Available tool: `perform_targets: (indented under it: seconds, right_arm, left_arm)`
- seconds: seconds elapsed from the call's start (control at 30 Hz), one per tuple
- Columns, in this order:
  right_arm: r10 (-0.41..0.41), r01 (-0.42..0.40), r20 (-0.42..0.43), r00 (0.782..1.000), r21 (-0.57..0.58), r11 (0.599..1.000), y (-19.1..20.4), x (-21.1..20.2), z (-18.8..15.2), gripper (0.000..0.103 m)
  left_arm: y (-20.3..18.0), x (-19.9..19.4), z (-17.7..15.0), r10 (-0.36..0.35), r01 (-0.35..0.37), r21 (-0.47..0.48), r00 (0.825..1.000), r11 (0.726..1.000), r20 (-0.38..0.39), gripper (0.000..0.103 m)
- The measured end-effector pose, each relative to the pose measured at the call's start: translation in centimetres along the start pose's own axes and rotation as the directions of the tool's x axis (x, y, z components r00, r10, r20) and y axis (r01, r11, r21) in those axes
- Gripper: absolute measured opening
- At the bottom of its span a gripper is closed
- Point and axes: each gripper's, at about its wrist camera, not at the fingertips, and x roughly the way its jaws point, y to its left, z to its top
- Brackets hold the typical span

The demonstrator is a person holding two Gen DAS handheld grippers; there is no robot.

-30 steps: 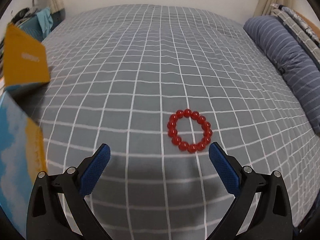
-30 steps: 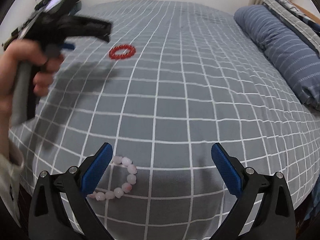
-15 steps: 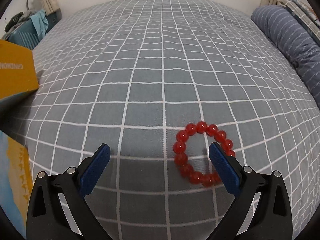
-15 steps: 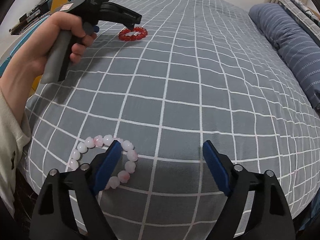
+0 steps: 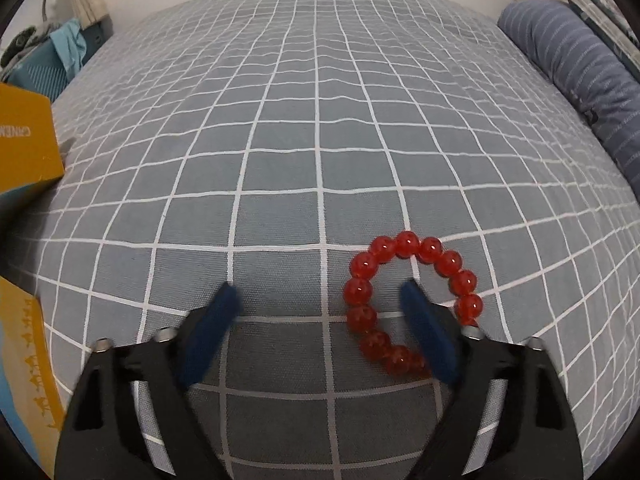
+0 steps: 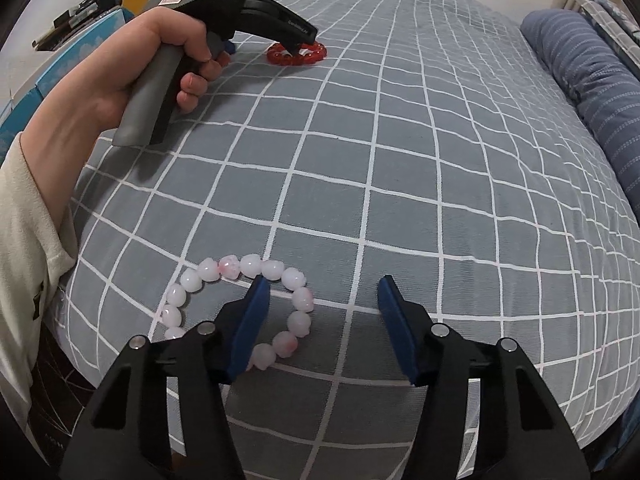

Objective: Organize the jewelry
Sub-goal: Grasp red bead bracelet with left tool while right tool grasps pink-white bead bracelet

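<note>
Both grippers' jaws have narrowed since half a second ago, and each has crept closer over its bracelet. On the left wrist view, the left gripper [image 5: 318, 296] stands partly open, nothing clamped between its blue pads [image 5: 428, 334]. Its right pad sits inside the ring of the red bracelet [image 5: 404, 304], whose near beads lie just beside that pad; whether they touch is unclear. The left pad is motion-blurred and rests over bare bedspread [image 5: 320, 140], well apart from the beads.

On the right wrist view, the right gripper [image 6: 322, 304] is likewise partly open and holds nothing. Its left pad [image 6: 250, 324] reaches into the loop of the pale pink bracelet [image 6: 240, 300], which lies flat near the bed's edge, the beads on the loop's right side lying between the two pads. The right pad hangs over bare grey checked bedspread [image 6: 400, 140].

Farther up the bed in that same view, the left hand [image 6: 132, 72] grips the handle of the left gripper [image 6: 298, 46], whose tip dips into the red bracelet [image 6: 298, 54].

A blue striped pillow [image 5: 580, 84] lies along the right side of the bed. A yellow box [image 5: 26, 148] sits at the left edge.
</note>
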Motion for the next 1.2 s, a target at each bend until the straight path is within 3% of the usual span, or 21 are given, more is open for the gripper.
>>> perform_targets:
  seconds: [0.07,0.17,0.3,0.33,1.2]
  right_arm:
    - [0.003,-0.003,-0.001,1.000,-0.003,1.000,0.1,0.0,-0.1,0.046]
    - [0.007,-0.007,-0.003,1.000,-0.005,1.000,0.0,0.0,-0.1,0.039]
    - [0.006,-0.006,-0.008,1.000,-0.006,1.000,-0.1,-0.1,-0.2,0.016]
    - [0.005,-0.005,-0.009,1.000,-0.005,1.000,-0.1,-0.1,-0.3,0.012]
    - [0.012,-0.012,0.031,0.999,0.028,1.000,0.2,-1.8,0.2,0.010]
  left_arm:
    - [-0.3,-0.2,0.0,-0.012,0.012,0.009,1.000,1.000,0.001,0.058]
    - [-0.4,-0.4,0.1,-0.028,0.028,0.012,1.000,1.000,-0.002,0.044]
    - [-0.3,-0.4,0.2,-0.029,0.029,0.013,1.000,0.999,-0.001,0.028]
    - [-0.3,-0.5,0.2,-0.030,0.030,0.019,1.000,0.999,-0.001,0.012]
    - [-0.2,-3.4,-0.2,-0.050,0.050,0.005,0.999,0.999,0.020,0.012]
